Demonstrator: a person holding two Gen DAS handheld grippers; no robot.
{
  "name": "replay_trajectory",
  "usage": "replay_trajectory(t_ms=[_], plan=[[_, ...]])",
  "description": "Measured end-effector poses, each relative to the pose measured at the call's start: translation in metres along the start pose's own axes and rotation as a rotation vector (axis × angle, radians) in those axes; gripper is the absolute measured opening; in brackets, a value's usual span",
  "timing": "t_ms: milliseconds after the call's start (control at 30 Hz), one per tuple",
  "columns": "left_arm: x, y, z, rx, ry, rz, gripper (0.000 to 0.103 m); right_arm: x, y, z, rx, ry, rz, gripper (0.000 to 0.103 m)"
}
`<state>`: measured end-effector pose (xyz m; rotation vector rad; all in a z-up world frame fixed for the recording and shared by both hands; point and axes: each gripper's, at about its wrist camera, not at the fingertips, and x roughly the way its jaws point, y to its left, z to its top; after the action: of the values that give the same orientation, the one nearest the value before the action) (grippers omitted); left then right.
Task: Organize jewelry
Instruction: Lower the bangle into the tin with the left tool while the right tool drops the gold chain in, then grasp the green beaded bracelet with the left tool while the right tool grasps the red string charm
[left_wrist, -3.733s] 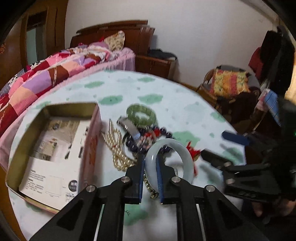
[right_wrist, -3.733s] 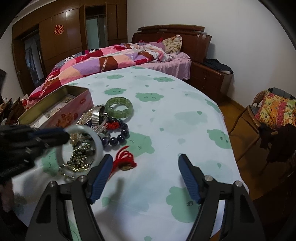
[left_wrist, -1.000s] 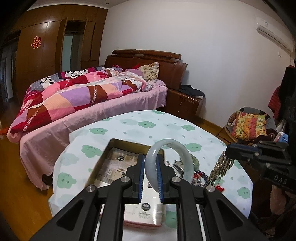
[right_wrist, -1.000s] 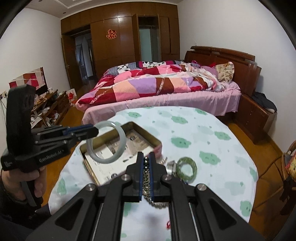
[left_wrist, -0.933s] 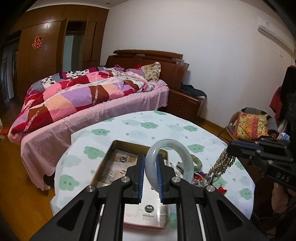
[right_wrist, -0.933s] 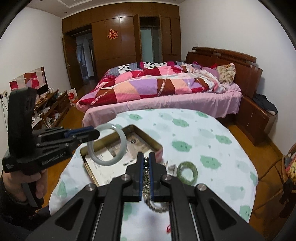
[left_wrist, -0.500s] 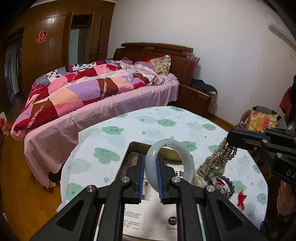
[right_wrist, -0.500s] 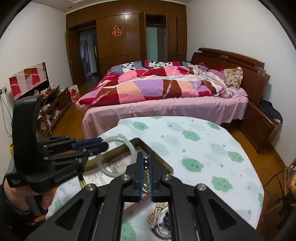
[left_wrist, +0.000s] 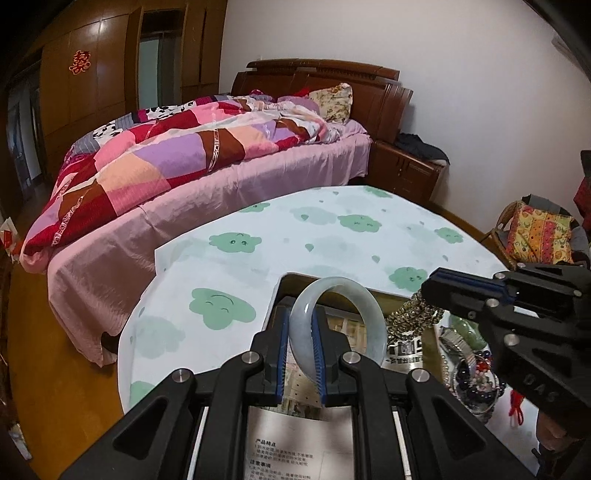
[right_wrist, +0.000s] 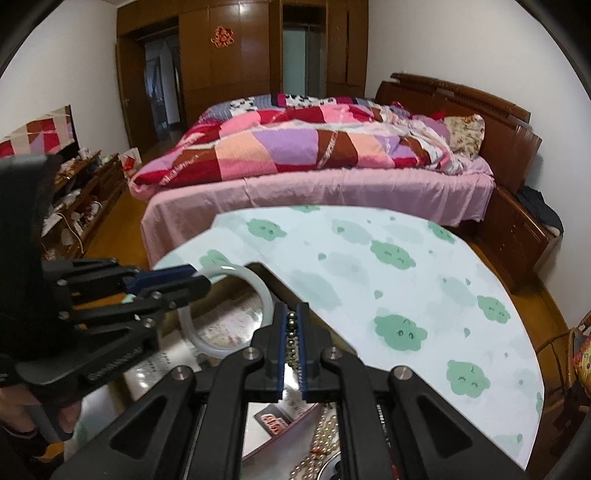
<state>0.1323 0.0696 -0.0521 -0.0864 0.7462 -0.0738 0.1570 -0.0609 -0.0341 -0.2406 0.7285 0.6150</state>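
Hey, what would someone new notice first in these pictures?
A pale jade bangle clamped in the left gripper, held over the open tin box. Beside it, the right gripper pinches a metallic bead chain. Behind, a bright patchwork quilt covers the bed.

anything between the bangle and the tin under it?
Nothing. In the right wrist view the bangle, held by the left tool, hangs over the open tin; only its paper lining shows below.

Right tongs (right_wrist: 291, 354): clamped a bead chain (right_wrist: 291, 332).
Left tongs (right_wrist: 192, 282): gripped a pale bangle (right_wrist: 229, 314) over the tin (right_wrist: 280, 424).
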Motion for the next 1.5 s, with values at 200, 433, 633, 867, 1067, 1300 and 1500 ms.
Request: replay_trajectory(t_ms=[200,433,633,867,1067,1300,1500], plan=[[0.012,0.003,0.001,0.01,0.033,0.015,0.012,0.016,-0.009,-0.008,0.017,0.045,-0.026,0.007],[0.021,0.005,0.0,0.009,0.061,0.018,0.014,0.027,-0.014,-0.016,0.034,0.088,-0.038,0.008],[0.015,0.004,0.003,0.013,0.03,0.025,0.014,0.028,-0.019,-0.02,0.055,0.106,-0.034,0.008],[0.01,0.002,0.002,-0.004,0.016,0.06,0.053,0.025,-0.024,-0.023,0.075,0.098,-0.015,0.042],[-0.003,0.0,-0.007,-0.039,-0.027,0.058,0.073,0.004,-0.035,-0.032,0.104,0.075,-0.019,0.052],[-0.028,-0.009,-0.03,-0.048,-0.073,0.107,0.073,-0.04,-0.063,-0.061,0.179,0.048,-0.076,0.064],[-0.047,-0.018,-0.052,-0.072,-0.083,0.103,0.073,-0.067,-0.087,-0.097,0.26,0.057,-0.14,0.065]])
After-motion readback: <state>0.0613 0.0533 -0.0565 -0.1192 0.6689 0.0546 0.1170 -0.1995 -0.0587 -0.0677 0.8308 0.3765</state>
